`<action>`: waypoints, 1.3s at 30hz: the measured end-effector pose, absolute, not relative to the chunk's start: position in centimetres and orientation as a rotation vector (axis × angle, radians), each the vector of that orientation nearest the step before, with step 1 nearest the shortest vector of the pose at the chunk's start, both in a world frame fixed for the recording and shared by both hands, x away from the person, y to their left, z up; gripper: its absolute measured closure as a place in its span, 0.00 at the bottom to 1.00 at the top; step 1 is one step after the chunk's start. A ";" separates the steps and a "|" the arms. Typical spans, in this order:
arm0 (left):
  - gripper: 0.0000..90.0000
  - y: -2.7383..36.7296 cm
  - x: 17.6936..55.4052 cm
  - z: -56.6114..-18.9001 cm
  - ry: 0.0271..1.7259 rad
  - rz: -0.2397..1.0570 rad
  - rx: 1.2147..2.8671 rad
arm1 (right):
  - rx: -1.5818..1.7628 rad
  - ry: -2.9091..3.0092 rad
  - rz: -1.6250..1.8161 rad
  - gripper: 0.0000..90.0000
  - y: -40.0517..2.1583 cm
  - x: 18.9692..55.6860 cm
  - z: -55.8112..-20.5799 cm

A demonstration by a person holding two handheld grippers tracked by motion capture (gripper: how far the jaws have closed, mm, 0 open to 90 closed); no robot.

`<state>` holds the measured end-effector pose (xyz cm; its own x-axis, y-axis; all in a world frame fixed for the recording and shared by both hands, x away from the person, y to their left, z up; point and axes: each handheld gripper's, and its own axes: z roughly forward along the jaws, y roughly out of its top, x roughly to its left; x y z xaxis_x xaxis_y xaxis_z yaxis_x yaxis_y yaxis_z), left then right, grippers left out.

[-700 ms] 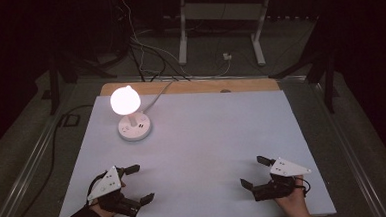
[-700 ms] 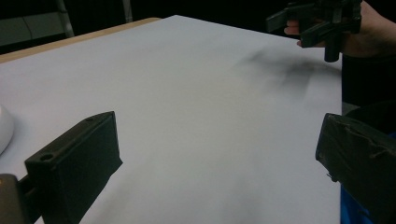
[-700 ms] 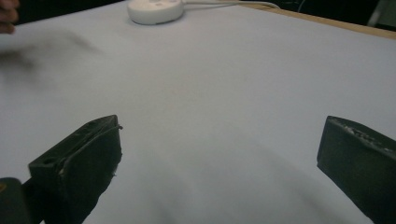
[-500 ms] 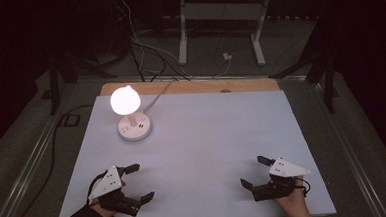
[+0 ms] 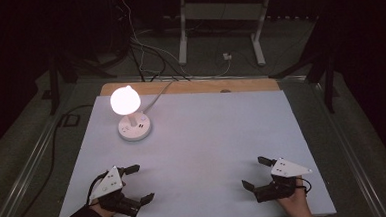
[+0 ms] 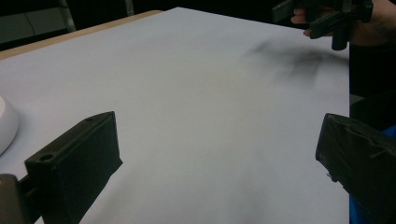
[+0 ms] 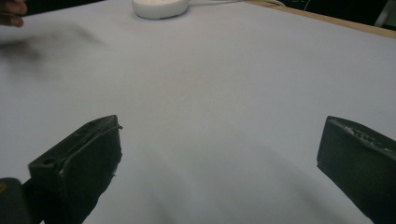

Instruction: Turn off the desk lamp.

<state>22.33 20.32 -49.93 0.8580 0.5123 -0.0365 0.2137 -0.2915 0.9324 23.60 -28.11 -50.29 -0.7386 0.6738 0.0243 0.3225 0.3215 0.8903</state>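
Observation:
A lit lamp (image 5: 125, 100) with a glowing round shade stands on its white round base (image 5: 135, 129) at the table's far left; the base (image 7: 160, 8) also shows far off in the right gripper view. My left gripper (image 5: 140, 183) rests low at the near left of the white table (image 5: 212, 132), jaws wide apart with nothing between them. My right gripper (image 5: 256, 173) sits at the near right, also open and empty. In the left gripper view the other hand's gripper (image 6: 327, 18) appears at the top right.
A white cable (image 5: 156, 94) runs from the lamp base over the table's wooden back edge (image 5: 190, 86). Beyond the table, on the dark floor, lie more cables and a white metal stand (image 5: 221, 17). Metal rails flank the table on both sides.

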 end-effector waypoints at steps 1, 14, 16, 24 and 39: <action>0.00 20.3 22.3 -50.0 0.541 0.314 1.891 | 0.887 2.253 1.379 0.00 -28.0 23.7 -50.3; 0.01 19.9 21.9 -49.4 0.508 0.277 1.915 | 0.850 2.230 1.421 0.00 -27.6 23.6 -49.8; 0.01 19.8 22.0 -49.3 0.501 0.253 1.900 | 0.853 2.225 1.424 0.00 -27.7 23.6 -49.7; 0.01 19.2 22.4 -48.4 0.489 0.261 1.895 | 0.854 2.188 1.442 0.00 -27.8 23.5 -49.4; 0.01 19.2 24.1 -46.6 0.512 0.310 1.850 | 0.858 2.165 1.443 0.00 -27.9 23.5 -49.3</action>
